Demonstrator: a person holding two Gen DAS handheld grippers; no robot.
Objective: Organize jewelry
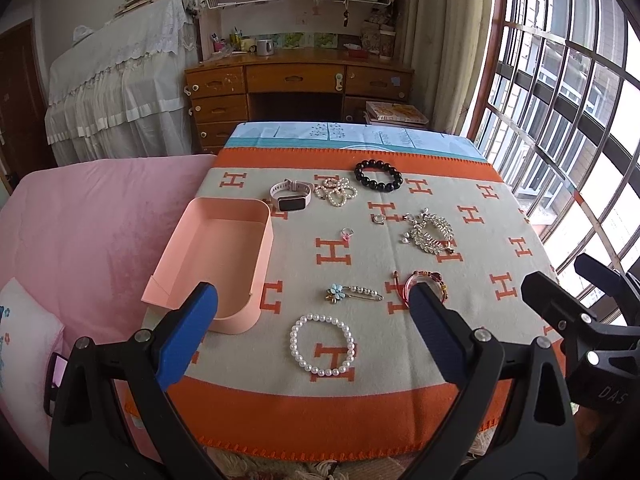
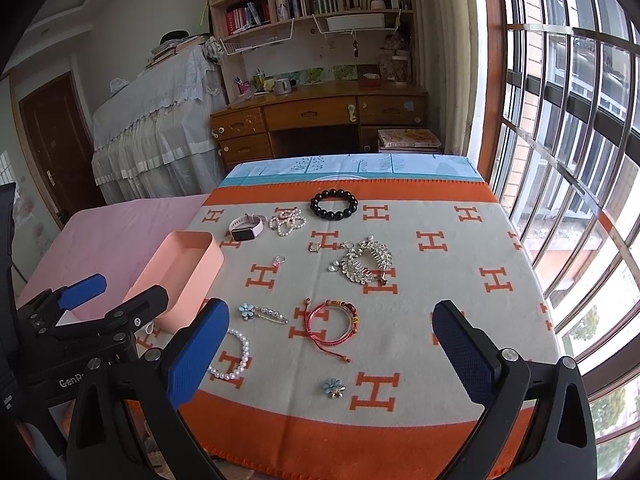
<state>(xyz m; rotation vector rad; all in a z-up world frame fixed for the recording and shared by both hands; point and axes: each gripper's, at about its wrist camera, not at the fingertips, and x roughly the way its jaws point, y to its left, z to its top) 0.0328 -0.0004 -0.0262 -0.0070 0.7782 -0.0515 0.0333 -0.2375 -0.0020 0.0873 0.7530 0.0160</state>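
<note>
Your left gripper [image 1: 314, 312] and right gripper [image 2: 330, 332] both gape wide, empty, near the pink oblong cardboard box [image 1: 224, 256].

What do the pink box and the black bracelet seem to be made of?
The pink box looks like thin matte cardboard or plastic: flat walls, a folded flap at one corner, no shine. The black bracelet looks like polished stone or glass beads: round, glossy, with small highlights. Neither material is certain.

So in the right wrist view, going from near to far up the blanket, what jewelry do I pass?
Small blue flower clip → white pearl bracelet → red cord bracelet → silver rhinestone hair comb → smart band watch → black bead bracelet.
</note>
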